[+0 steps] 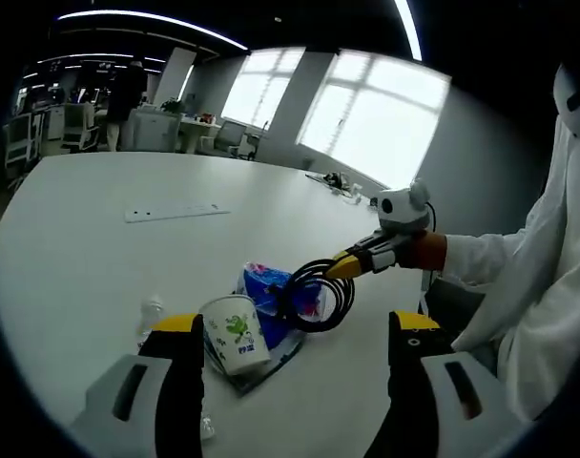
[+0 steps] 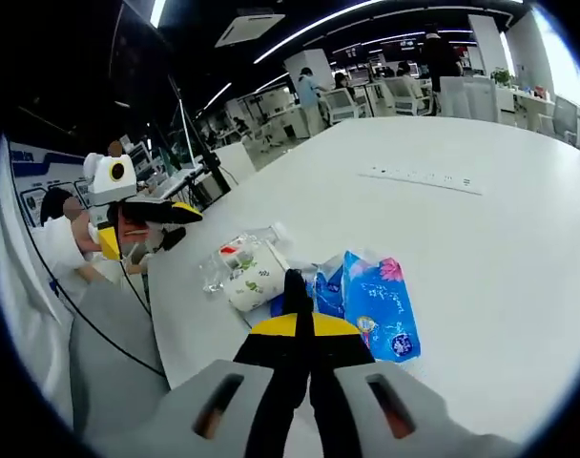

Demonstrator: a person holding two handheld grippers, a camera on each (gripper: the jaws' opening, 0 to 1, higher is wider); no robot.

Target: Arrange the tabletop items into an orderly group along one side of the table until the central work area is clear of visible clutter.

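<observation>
1. Your right gripper has its jaws pressed together on a black cable. In the left gripper view that cable shows as a glossy coil of several loops, hanging from the yellow-tipped jaws at centre frame, just over the blue packet. Holding it by one side of the coil keeps the loops together, which I judge is why you have it pinched there and not by a loose end.

2. Your left gripper is spread wide, its jaws rising at the bottom of the left gripper view, with nothing between them. The paper cup sits just inside the jaw on the left, so the open stance looks ready for it.

3. The cup is white with a green print. It lies tipped against the packet in the right gripper view, lower centre.

4. The blue packet is soft, crinkled plastic with a pink flower print, lying flat on the table.

5. A clear plastic bottle lies beside the cup. Its surface is see-through and hard to make out.

6. A long white power strip lies well apart, upper left of the left gripper view, on the smooth white table.

7. The clutter sits near the table edge closest to you.
</observation>
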